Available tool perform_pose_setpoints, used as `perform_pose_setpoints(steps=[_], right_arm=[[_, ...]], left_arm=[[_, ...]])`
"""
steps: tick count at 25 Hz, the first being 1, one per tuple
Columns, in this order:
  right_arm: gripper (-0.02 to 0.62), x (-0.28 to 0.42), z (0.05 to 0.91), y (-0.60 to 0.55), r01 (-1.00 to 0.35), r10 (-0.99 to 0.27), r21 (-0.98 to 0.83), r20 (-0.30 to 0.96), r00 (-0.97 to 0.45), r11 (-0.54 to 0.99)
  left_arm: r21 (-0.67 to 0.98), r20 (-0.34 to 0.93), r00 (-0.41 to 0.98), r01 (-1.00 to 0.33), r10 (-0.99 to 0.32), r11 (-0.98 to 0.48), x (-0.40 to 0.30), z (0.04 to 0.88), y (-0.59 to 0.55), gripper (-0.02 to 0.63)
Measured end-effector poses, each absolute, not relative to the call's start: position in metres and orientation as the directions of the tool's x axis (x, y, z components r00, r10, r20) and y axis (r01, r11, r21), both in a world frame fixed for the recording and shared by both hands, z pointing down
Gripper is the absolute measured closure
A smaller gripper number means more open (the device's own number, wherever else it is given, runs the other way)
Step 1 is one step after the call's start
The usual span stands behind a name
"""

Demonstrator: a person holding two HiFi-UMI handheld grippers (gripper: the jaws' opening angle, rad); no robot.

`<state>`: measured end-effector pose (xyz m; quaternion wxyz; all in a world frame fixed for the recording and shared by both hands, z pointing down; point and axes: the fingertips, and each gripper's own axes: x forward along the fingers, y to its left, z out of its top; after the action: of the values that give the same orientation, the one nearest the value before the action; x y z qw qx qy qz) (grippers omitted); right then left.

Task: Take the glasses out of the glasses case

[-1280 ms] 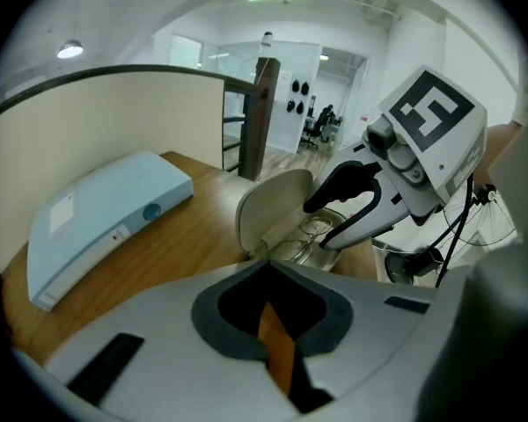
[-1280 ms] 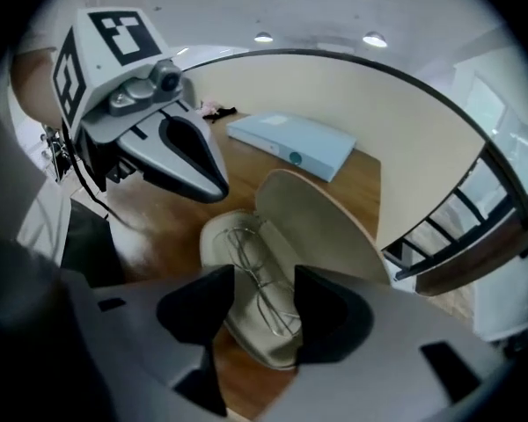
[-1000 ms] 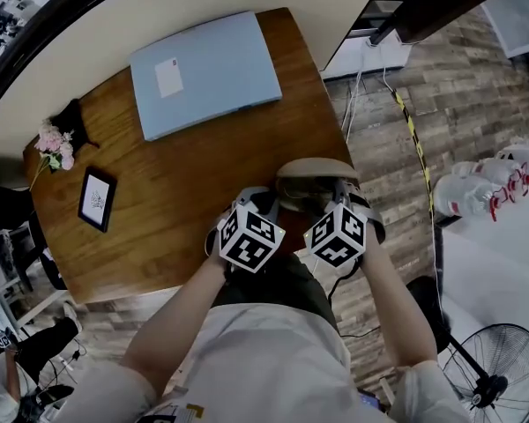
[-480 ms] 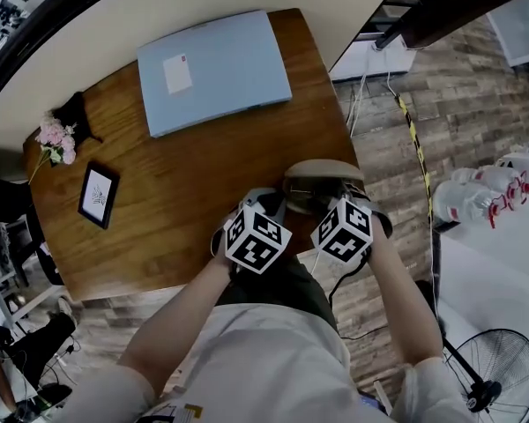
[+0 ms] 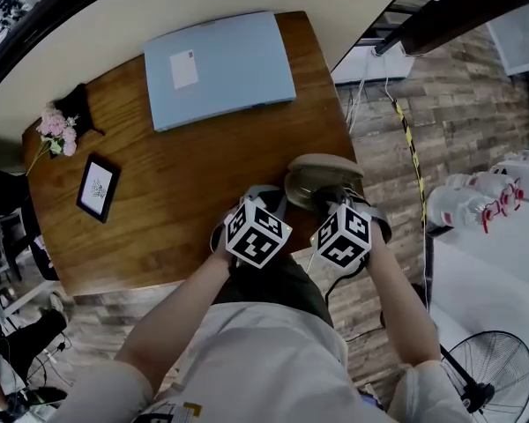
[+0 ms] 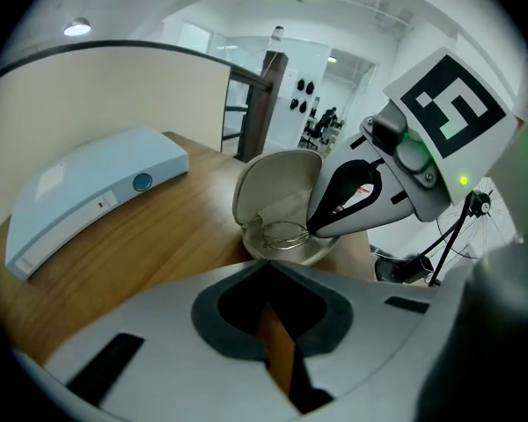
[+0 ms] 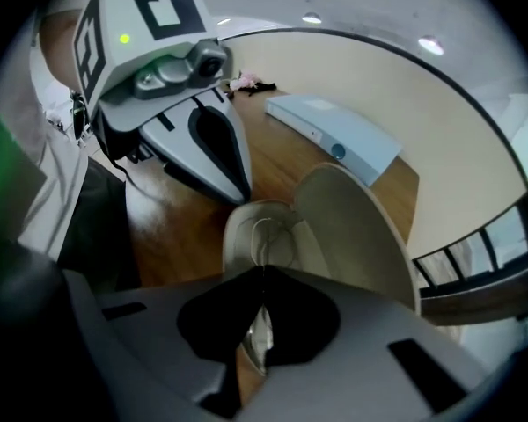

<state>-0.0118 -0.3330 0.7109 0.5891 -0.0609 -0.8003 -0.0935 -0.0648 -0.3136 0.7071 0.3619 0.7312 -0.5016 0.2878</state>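
Observation:
An open beige glasses case [image 5: 322,173] lies at the wooden table's near right corner, its lid [image 6: 277,183] raised. Thin wire-rimmed glasses [image 6: 282,234] rest in its lower shell. My right gripper [image 7: 264,271] reaches steeply down into the shell, and its jaws are shut on the glasses' frame [image 7: 266,236]. In the left gripper view its fingertips [image 6: 313,231] sit right on the glasses. My left gripper [image 6: 266,264] is shut with nothing seen between its tips, which stand at the case's near rim. In the head view both marker cubes hide the jaws.
A flat pale blue device [image 5: 219,67] lies at the table's far side. A small framed picture [image 5: 97,188] and pink flowers [image 5: 53,130] are at the left. The table's edge [image 5: 353,148] runs just right of the case. A fan [image 5: 494,377] stands on the floor.
Both grippers stay at the case, barely shifted. The head view itself has drifted a little, so the table sits slightly differently in the picture.

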Motion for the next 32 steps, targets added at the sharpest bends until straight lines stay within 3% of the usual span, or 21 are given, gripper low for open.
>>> perform_pose_setpoints(steps=[9,20,32], right_arm=[[0.588,-0.026,0.656,-0.360,0.054,-0.085,0.116,0.911,-0.403,0.992],[0.588,-0.045,0.556,-0.368,-0.013,-0.185,0.206,0.843,-0.506,0.978],[0.587,-0.061,0.407,-0.366,-0.215,-0.347,0.283,0.601,-0.720,0.935]], left_arm=[[0.199,0.767,0.296,-0.953,-0.569,-0.228,-0.084,0.669,-0.319,0.604],[0.135,0.705,0.230,-0.972,-0.671,-0.192,-0.114,0.581,-0.317,0.604],[0.009,0.568,0.113,-0.991,-0.815,-0.131,-0.151,0.465,-0.314,0.604]])
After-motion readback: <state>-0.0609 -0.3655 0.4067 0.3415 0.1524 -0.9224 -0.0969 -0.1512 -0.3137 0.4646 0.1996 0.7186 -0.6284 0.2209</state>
